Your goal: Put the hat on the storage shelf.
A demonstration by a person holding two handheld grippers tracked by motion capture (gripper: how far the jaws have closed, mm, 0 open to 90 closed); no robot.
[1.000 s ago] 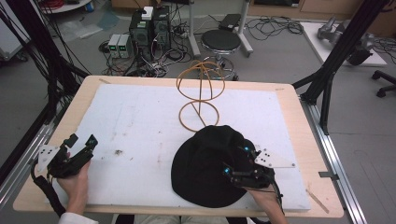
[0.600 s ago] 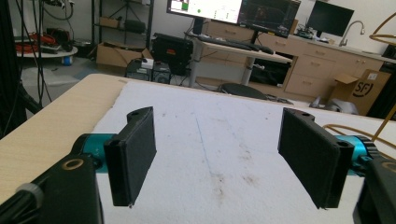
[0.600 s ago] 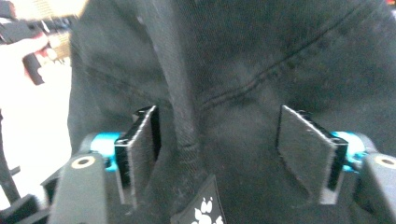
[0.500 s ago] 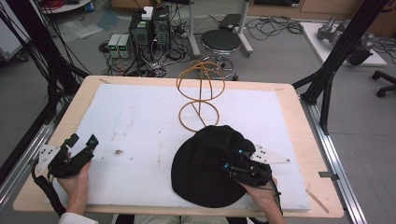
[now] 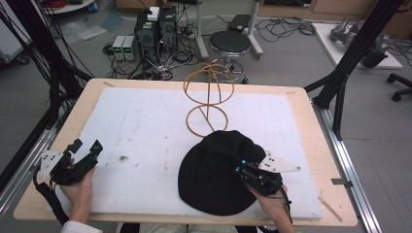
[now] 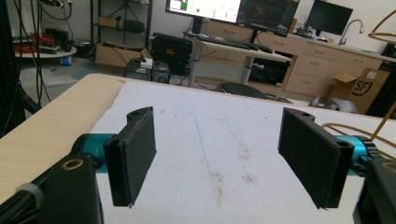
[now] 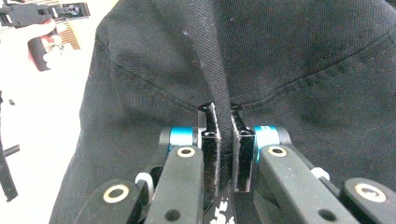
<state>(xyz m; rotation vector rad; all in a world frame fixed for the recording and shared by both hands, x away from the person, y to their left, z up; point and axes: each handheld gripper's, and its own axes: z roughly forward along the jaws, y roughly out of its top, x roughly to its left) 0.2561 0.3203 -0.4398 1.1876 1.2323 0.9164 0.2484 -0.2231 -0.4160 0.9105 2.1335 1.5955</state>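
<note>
right claw (image 7: 225, 140) newly pinched on hat (image 5: 214, 174)

We see the hat (image 5: 218, 174) lying on the white mat (image 5: 145, 126) at the near right, the mat covering most of the table (image 5: 63, 131). Just behind the hat stands the wire stand (image 5: 208, 104), near the middle far edge. The right gripper (image 5: 241, 167) sits on the hat's right side; the left gripper (image 5: 85, 150) rests at the near left, well apart.
</note>
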